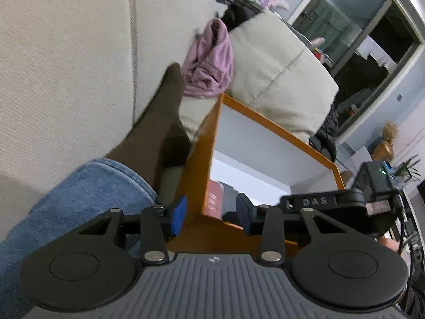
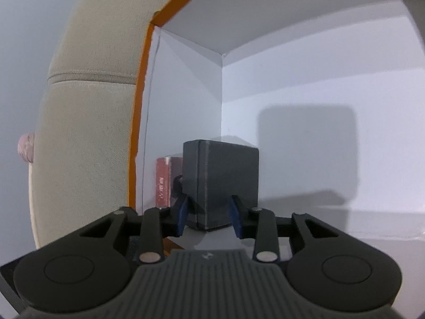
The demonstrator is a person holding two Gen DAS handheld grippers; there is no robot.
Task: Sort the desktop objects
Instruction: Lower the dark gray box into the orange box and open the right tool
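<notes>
An orange box with white inner walls (image 1: 204,164) stands by a beige sofa. My left gripper (image 1: 211,214) is open and empty; its fingers straddle the box's near orange corner. Inside the box, a red box (image 1: 213,202) shows. In the right wrist view my right gripper (image 2: 209,216) reaches inside the orange box (image 2: 138,122). Its blue pads sit on both sides of a dark grey box (image 2: 220,180) standing on the box floor; whether they press it I cannot tell. The red box (image 2: 166,180) stands just left of the grey one, against the wall.
A beige sofa (image 1: 79,53) fills the left, with a pink cloth (image 1: 209,63) on it. A leg in blue jeans (image 1: 79,199) and a dark sock lies beside the box. The right gripper's body (image 1: 372,196) hangs over the box's right edge. A window is far right.
</notes>
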